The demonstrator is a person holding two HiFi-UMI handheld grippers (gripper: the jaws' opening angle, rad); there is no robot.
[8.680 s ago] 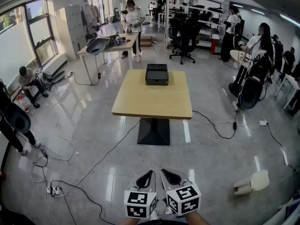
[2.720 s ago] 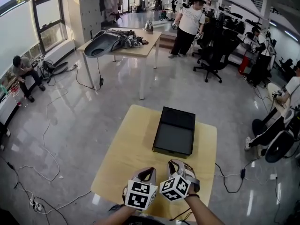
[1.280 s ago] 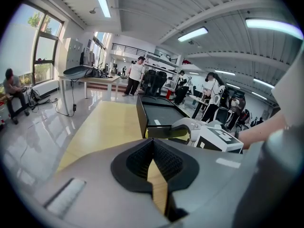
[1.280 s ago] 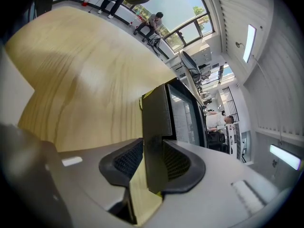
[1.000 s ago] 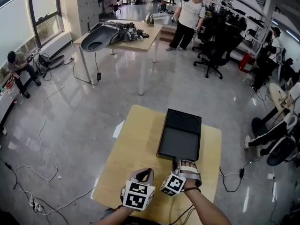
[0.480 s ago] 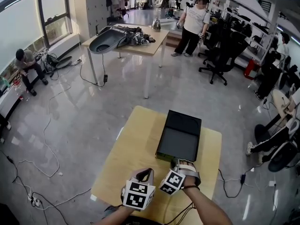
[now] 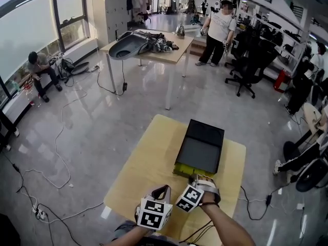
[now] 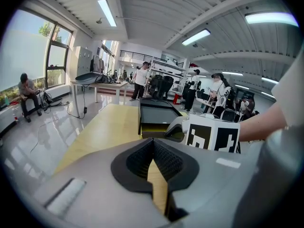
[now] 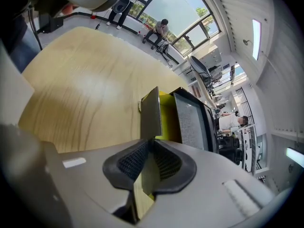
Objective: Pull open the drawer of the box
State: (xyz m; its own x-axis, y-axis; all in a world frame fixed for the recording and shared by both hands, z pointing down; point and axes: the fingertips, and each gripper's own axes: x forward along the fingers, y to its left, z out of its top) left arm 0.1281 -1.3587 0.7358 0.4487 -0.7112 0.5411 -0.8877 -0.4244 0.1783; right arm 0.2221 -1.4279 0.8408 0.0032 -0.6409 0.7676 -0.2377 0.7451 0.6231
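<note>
A flat black box (image 7: 202, 145) lies on the far right part of the wooden table (image 7: 148, 158). Its drawer (image 7: 185, 171) stands partly out at the near end and shows a yellow-green inside. My right gripper (image 7: 197, 178) is at that end. In the right gripper view the drawer's dark front panel (image 9: 150, 113) runs between the pads; the jaws have just been closing and my right gripper (image 9: 151, 144) is shut on it. My left gripper (image 7: 163, 190) hovers over the table's near edge, left of the right one. In the left gripper view my left gripper (image 8: 153, 141) is shut on nothing.
Behind the table stands a second table (image 7: 148, 42) with a grey tub and clutter. A person (image 7: 218, 27) stands near office chairs (image 7: 248, 65) at the back right. Another person (image 7: 38, 68) sits by the left window. Cables (image 7: 56, 152) trail over the floor.
The drawer has come out of the box toward me, and its yellow-green inside now shows. Both grippers have drawn back toward the table's near edge, the right one still at the drawer front.
</note>
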